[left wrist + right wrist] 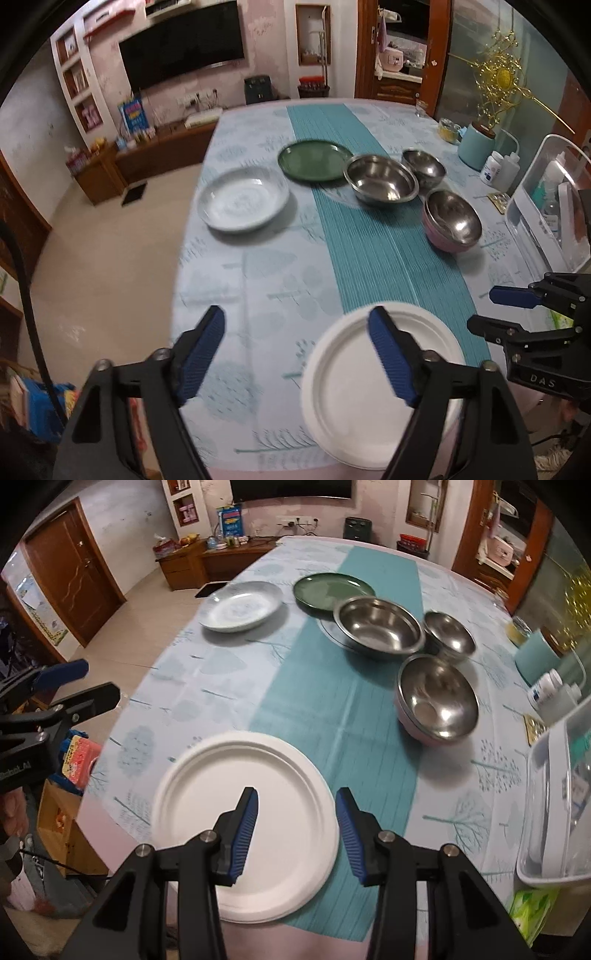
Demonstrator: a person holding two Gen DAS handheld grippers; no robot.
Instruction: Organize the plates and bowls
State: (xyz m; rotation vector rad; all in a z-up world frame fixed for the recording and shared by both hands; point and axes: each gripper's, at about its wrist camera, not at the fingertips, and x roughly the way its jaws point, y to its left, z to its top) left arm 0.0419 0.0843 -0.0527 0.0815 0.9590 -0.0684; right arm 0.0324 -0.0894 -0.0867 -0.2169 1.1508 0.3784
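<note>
A white paper plate (354, 398) (207, 805) lies at the table's near edge. Farther off are a white ceramic dish (242, 199) (242, 607), a green plate (314, 160) (332, 589), a large steel bowl (382, 182) (376, 626), a small steel bowl (424, 166) (448, 633), and a steel bowl nested in a pink bowl (452, 219) (436, 699). My left gripper (297, 332) is open above the near edge, left of the paper plate. My right gripper (297, 812) is open over the paper plate's right rim; it also shows in the left wrist view (491, 306).
A white plastic rack (546, 206) (554, 805) with bottles stands at the table's right edge. A teal canister (476, 146), pill bottles (495, 170) and a small jar stand at the far right. Floor and a TV cabinet lie left of the table.
</note>
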